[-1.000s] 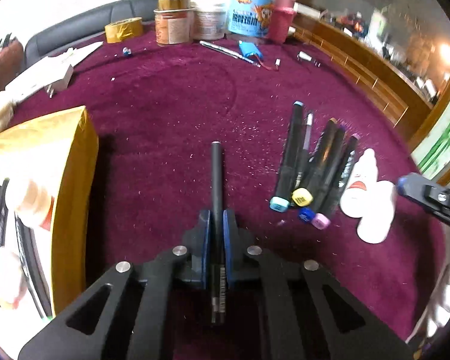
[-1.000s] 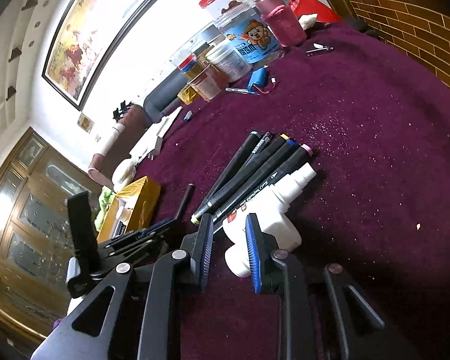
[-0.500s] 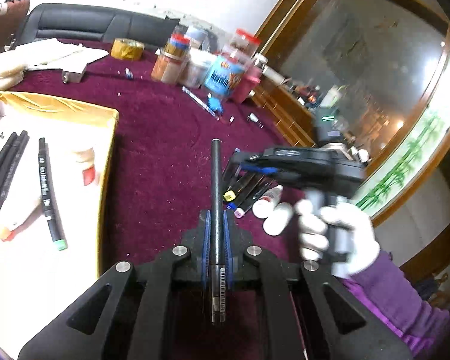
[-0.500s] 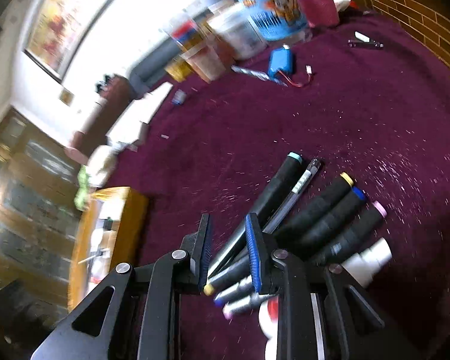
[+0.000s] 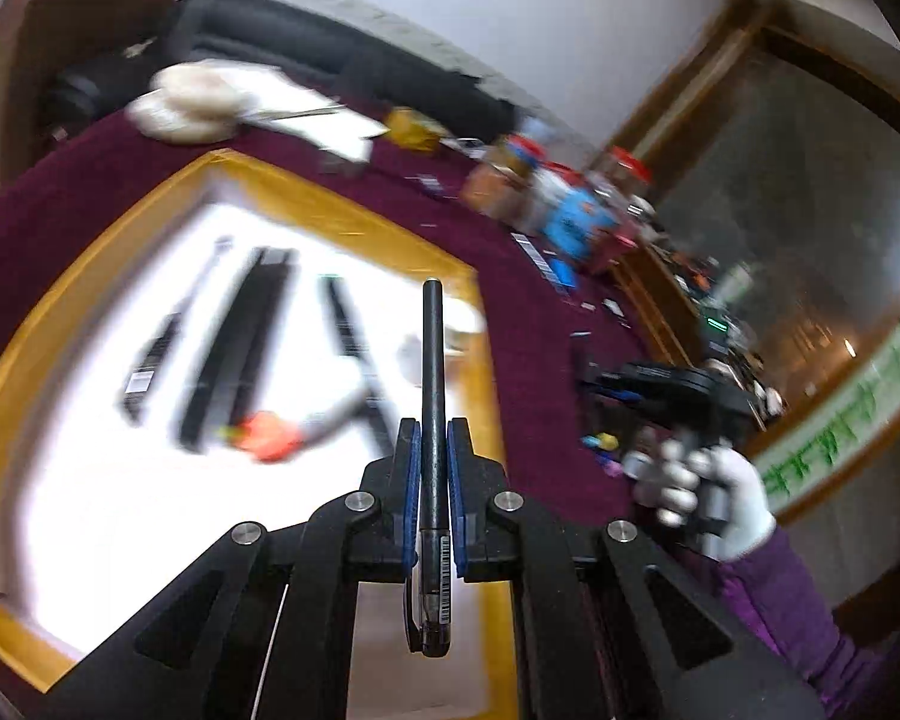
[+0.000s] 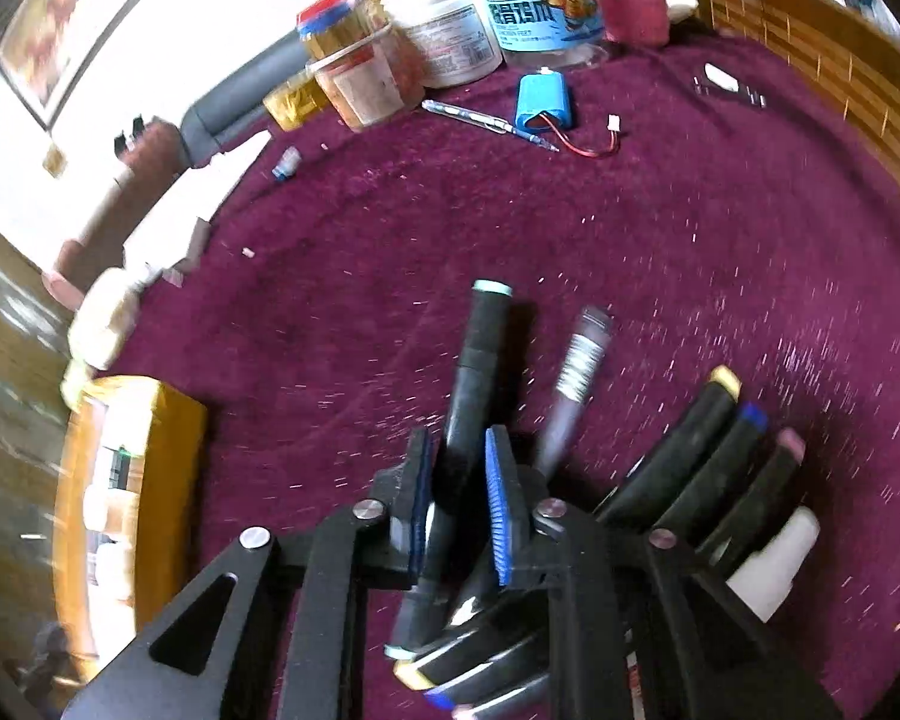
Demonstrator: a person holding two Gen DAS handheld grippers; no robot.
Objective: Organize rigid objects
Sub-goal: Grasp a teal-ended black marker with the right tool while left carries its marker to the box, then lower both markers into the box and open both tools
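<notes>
My left gripper (image 5: 431, 427) is shut on a thin black pen (image 5: 432, 372) and holds it above the yellow-rimmed box (image 5: 342, 213), which has several markers (image 5: 234, 354) on its white floor. My right gripper (image 6: 456, 450) is open, its jaws on either side of a black marker with a teal cap (image 6: 474, 372) that lies on the maroon cloth. Beside that marker lie a grey pen (image 6: 573, 384), several more black markers (image 6: 708, 456) and a white bottle (image 6: 774, 558). The right gripper also shows in the left wrist view (image 5: 606, 381), held by a gloved hand.
Jars and tubs (image 6: 450, 30), a blue battery pack (image 6: 540, 99), a pen (image 6: 486, 123) and a tape roll (image 6: 294, 99) stand at the far edge of the table. The yellow box shows at the left in the right wrist view (image 6: 168, 414). White papers (image 5: 306, 114) lie beyond the box.
My left gripper has carried the black pen left from the cloth to above the box. My right gripper has moved over the marker row and now straddles the teal-capped marker.
</notes>
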